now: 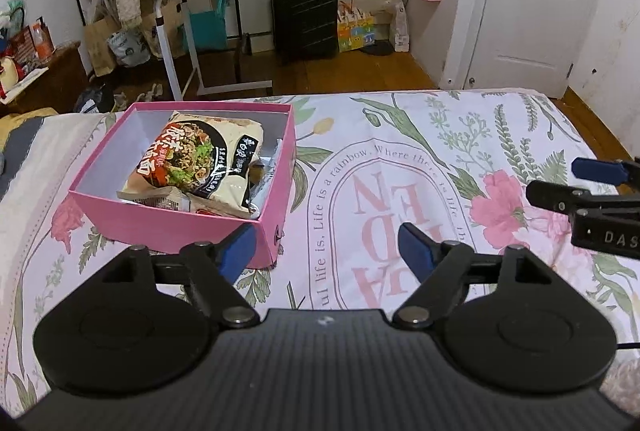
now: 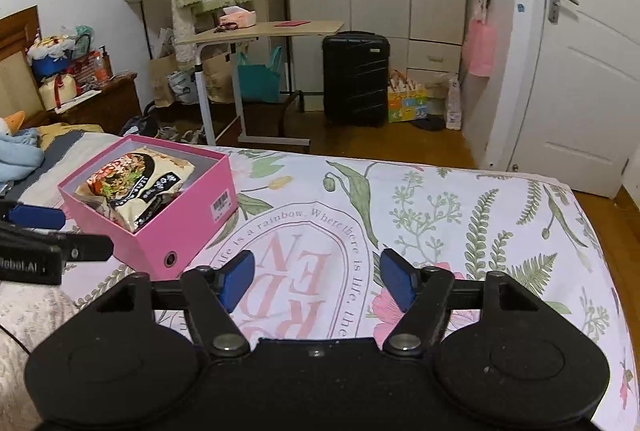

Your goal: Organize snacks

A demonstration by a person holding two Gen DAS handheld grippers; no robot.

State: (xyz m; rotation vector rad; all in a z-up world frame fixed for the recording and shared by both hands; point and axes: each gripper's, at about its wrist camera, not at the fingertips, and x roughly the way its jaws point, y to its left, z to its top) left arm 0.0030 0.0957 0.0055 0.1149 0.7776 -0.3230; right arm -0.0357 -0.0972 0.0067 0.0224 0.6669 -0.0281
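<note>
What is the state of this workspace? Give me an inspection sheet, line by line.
Surface: bed under a floral sheet.
Job's things: open pink box holding a noodle packet, more packets beneath.
Clutter: nothing seen on the sheet near the box.
Grippers: left gripper and right gripper open, nothing between the jaws.
Cables: thin black cable beside the left gripper.
Surroundings: black suitcase, side table, white door.

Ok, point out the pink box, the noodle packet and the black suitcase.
pink box (image 1: 176, 227), left wrist view, on its near outer wall
noodle packet (image 1: 192, 159), left wrist view, on the printed front
black suitcase (image 2: 355, 79), right wrist view, on its ribbed front
</note>
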